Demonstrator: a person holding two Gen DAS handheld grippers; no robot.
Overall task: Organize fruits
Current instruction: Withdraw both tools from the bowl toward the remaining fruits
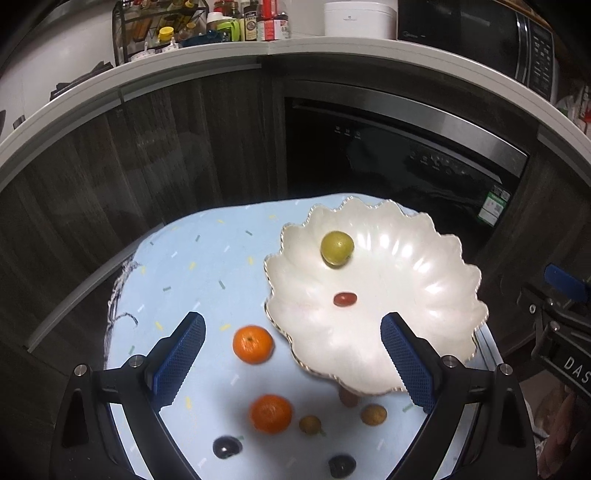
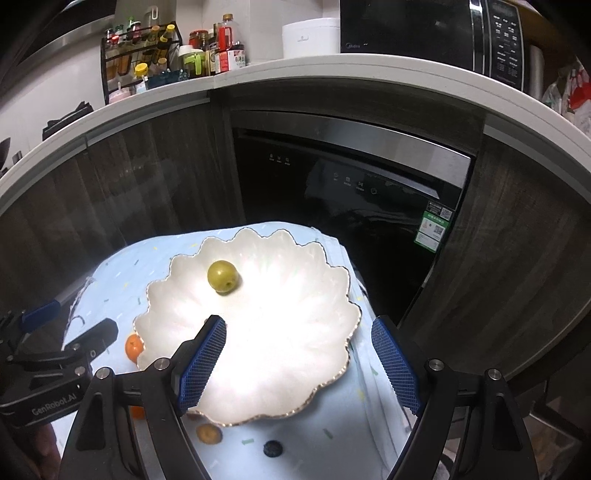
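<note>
Home kitchen. White countertop (image 2: 332, 70) curves across top of frame; rack of sauce bottles (image 2: 140, 55) upper left, white rice cooker (image 2: 310, 35) centre top, black microwave (image 2: 443, 33) upper right. Built-in dishwasher (image 2: 351, 192) (energy label on door) set among dark wood cabinets (image 2: 129, 177).

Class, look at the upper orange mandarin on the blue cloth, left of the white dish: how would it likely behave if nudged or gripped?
The mandarin looks round with nothing around it, so a nudge would probably roll it across the cloth. Its skin looks soft, so a hard squeeze may dent it. The left gripper, jaws wide open, seems able to span it.
</note>
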